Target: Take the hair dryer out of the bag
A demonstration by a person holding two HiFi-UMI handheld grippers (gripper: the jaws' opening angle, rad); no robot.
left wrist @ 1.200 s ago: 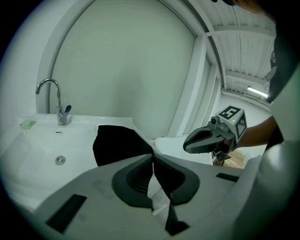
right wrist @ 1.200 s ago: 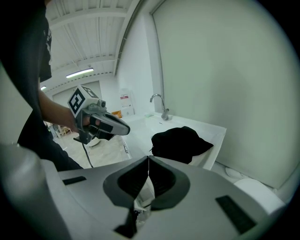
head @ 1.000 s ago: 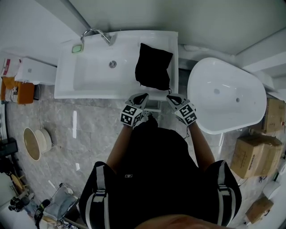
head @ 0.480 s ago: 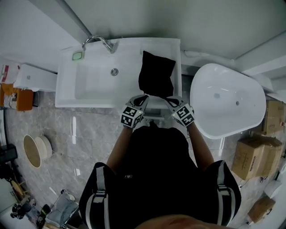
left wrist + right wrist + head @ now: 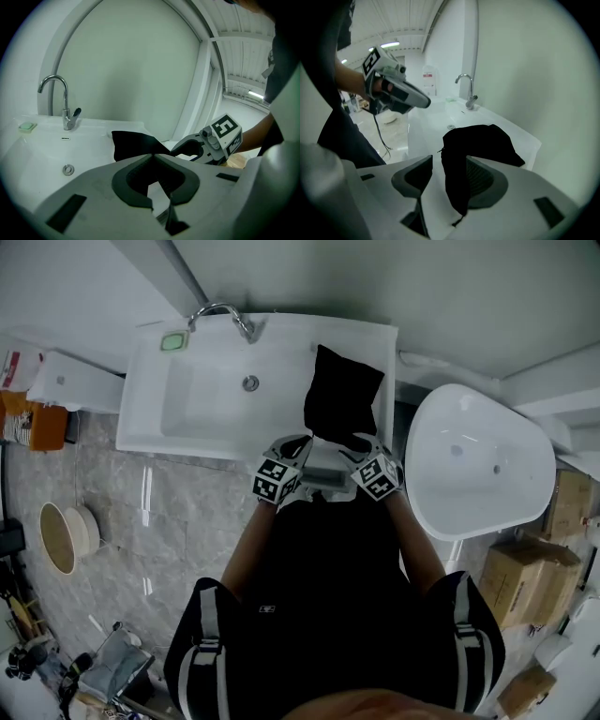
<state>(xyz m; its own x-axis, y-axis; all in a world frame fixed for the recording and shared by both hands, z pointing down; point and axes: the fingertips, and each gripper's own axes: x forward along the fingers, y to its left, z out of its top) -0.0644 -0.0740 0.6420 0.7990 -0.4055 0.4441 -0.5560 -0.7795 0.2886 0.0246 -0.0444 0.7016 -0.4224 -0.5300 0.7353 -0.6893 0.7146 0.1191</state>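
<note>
A black cloth bag lies on the right end of the white sink, and no hair dryer shows outside it. My right gripper is at the bag's near edge. Its jaws are opening, and in the right gripper view the bag's near end hangs between the spread jaws of this gripper without being pinched. My left gripper hovers just left of the bag's near corner, shut with nothing in it. The bag lies just beyond its tips.
A chrome faucet, a green soap dish and the drain are on the sink. A white tub stands to the right, with cardboard boxes beyond it. A round bowl sits on the floor at the left.
Both grippers have closed in on the bag's near edge. The right one has come in from the right and dipped to it.
</note>
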